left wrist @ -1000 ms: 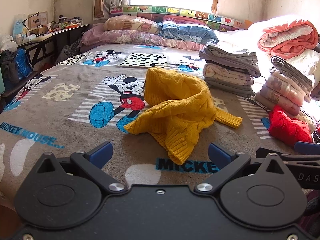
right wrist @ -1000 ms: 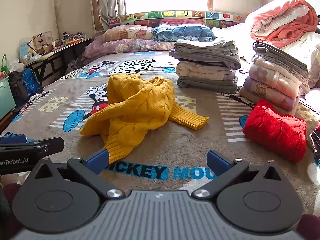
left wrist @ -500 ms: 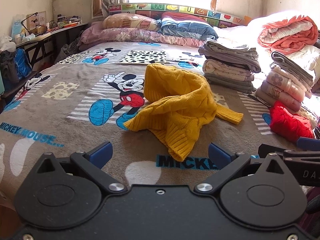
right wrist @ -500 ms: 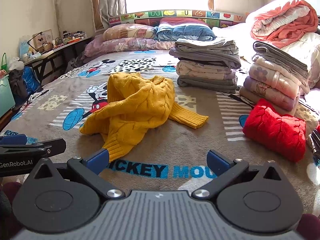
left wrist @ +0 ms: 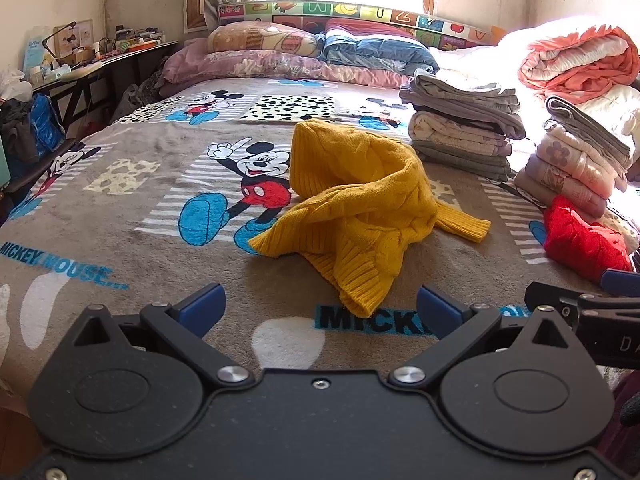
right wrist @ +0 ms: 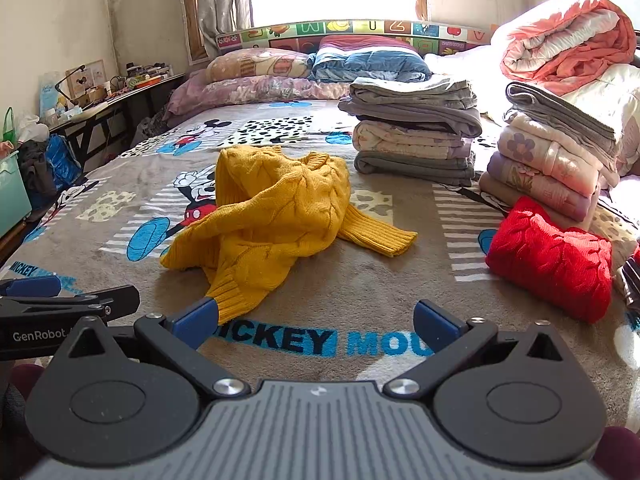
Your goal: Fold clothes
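Left wrist view: the left hand-held gripper (left wrist: 320,306) hovers low over the near edge of the bed (left wrist: 120,184), its blue-tipped jaws spread wide and grasping nothing. A mustard-yellow cable-knit sweater (left wrist: 360,208) lies crumpled near the middle of the bed on a grey cartoon-mouse blanket, one ribbed hem corner trailing toward the gripper, a ribbed cuff stretched toward the right edge. A folded red sweater (left wrist: 580,240) sits by the right edge, with stacks of folded laundry (left wrist: 460,136) behind it, and part of the other gripper shows at the lower right. Right wrist view: the right hand-held gripper (right wrist: 316,316) is likewise released, jaws wide apart and empty, with its left blue fingertip just in front of the yellow sweater (right wrist: 280,216) hem; whether it touches the knit cannot be told. The red sweater (right wrist: 552,260) lies well to the right, and pillows (right wrist: 260,72) line the far edge. The knit looks soft, thick and floppy, light but prone to stretching and snagging; the firmer ribbed hem or cuff seems the best place to pinch before spreading it flat.
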A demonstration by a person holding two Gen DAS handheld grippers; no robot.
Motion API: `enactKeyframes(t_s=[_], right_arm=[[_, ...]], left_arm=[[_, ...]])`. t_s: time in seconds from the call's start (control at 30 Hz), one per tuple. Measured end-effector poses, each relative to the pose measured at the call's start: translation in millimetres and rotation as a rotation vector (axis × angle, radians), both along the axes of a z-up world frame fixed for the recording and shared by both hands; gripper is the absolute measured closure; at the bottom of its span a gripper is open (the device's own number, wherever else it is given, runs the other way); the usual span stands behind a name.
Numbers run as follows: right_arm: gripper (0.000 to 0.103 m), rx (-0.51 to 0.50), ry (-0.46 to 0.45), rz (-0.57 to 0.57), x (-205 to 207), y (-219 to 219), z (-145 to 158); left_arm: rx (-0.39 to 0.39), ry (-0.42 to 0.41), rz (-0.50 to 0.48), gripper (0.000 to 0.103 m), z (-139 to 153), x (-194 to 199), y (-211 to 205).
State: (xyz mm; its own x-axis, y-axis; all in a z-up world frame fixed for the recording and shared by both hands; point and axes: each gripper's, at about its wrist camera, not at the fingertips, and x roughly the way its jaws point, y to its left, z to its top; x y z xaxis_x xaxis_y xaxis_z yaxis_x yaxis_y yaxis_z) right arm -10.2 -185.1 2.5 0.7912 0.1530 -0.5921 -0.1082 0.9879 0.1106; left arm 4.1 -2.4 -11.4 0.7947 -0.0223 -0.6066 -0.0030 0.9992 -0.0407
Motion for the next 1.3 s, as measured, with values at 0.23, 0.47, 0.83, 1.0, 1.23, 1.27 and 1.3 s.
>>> enactKeyframes(t_s=[0.23, 0.47, 0.83, 1.0, 1.23, 1.27, 1.3], right_arm=[[0.0, -0.003, 0.002, 0.003, 0.1, 1.3, -0.4], [0.0, -0.003, 0.006, 0.003, 0.1, 1.4, -0.6], [0.0, -0.003, 0.006, -0.004, -1.3, -1.2, -1.0], [0.0, -0.003, 0.006, -0.008, -4.6, -1.1, 0.4], [0.0, -0.026, -0.009, -0.011, -13.3, 1.2, 10.3], [0.0, -0.032, -0.011, -0.013, -15.1, 1.9, 11.9], [0.0, -0.036, -0.012, -0.014, -16.1, 2.4, 13.2]], left_arm=[[0.001, 0.005, 0.0, 0.0, -1.0, 0.6, -0.4], [0.0, 0.01, -0.002, 0.0, -2.2, 0.9, -0.4], [-0.001, 0.011, -0.012, 0.0, -2.9, 0.2, -1.6], [-0.011, 0.005, -0.01, 0.0, 0.3, -2.3, 0.3], [-0.029, -0.02, -0.013, 0.0, 10.8, -7.5, 3.2], [-0.03, -0.025, -0.017, 0.0, 12.8, -8.4, 3.1], [-0.031, -0.031, -0.022, 0.0, 14.9, -9.0, 2.9]])
